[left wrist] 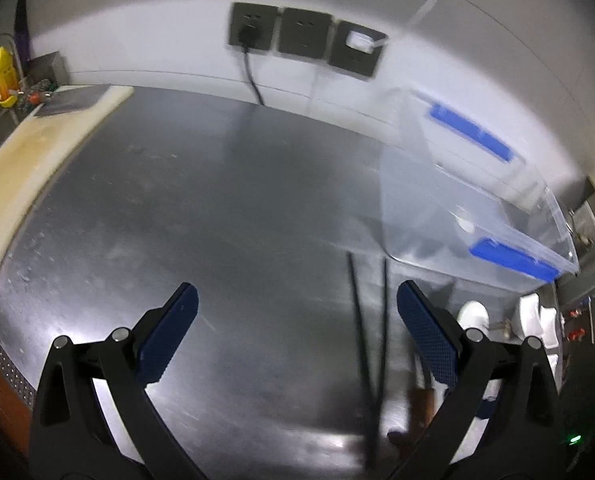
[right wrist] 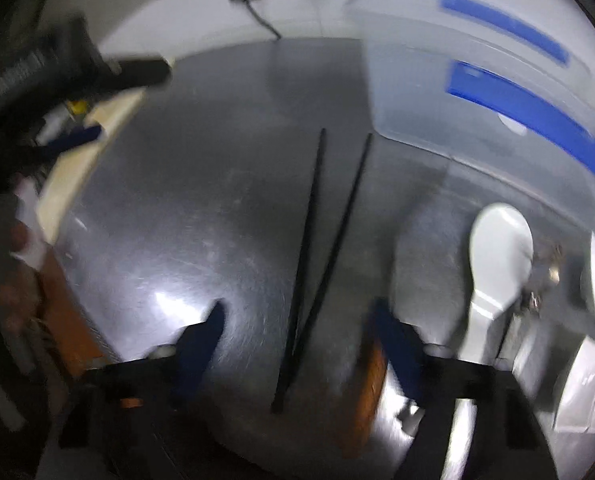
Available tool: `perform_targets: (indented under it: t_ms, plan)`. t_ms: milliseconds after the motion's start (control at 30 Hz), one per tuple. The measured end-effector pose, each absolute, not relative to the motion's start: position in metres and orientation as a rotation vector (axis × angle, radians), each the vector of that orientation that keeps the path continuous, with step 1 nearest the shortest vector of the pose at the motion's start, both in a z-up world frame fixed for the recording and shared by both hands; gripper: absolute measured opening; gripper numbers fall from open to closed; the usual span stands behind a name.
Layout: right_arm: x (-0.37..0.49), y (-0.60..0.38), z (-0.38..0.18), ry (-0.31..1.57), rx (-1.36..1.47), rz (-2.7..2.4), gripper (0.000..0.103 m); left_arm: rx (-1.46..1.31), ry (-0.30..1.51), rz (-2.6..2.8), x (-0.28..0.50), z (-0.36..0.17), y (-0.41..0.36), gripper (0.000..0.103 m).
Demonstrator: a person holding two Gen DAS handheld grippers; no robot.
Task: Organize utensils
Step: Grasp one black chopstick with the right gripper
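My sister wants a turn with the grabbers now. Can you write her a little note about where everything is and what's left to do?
Left tongs: open, empty, above the steel counter.
Right tongs: open, empty, over the near ends of the black chopsticks.
The chopsticks lie on the counter, crossing near the tongs, tips toward the clear bin with blue handles.
The white rice paddle lies on the counter to their right, in front of the bin.
Done: nothing visibly put away; the views are blurry.
Left: probably pick up the chopsticks, then the paddle, and tidy them away, likely into the bin.
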State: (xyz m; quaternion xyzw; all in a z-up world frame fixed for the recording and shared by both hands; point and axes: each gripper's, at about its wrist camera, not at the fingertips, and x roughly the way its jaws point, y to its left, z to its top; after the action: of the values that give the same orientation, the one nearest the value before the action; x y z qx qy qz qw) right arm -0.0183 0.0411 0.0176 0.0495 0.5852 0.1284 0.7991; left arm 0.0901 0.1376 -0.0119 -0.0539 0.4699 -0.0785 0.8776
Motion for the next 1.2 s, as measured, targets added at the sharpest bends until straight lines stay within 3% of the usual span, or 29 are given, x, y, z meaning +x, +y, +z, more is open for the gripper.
perform_targets:
  t_ms: [33,100,200,367,600,1067,1200]
  plan:
    - [-0.011,0.05,0.011,1.275,0.091,0.273,0.058,-0.121,0.978,-0.154,0.095,-0.013,0.147,0.096]
    - [0.003,0.061,-0.002,1.314,0.117,0.294,0.041,-0.143,0.978,-0.14,0.105,-0.015,0.164,0.096]
    - [0.016,0.072,-0.02,1.382,0.154,0.28,0.028,-0.167,0.979,-0.134,0.117,-0.019,0.183,0.096]
    - [0.023,0.078,-0.022,1.408,0.128,0.192,0.026,-0.21,1.006,-0.149,0.133,-0.032,0.205,0.096]
    - [0.025,0.075,-0.027,1.433,0.125,0.131,0.011,-0.241,1.057,-0.186,0.146,-0.048,0.211,0.096]
    - [0.003,0.07,-0.019,1.433,0.103,0.068,0.014,-0.232,1.081,-0.252,0.148,-0.058,0.201,0.096]
    - [-0.001,0.071,-0.027,1.44,0.117,0.06,0.031,-0.224,1.088,-0.261,0.147,-0.061,0.197,0.096]
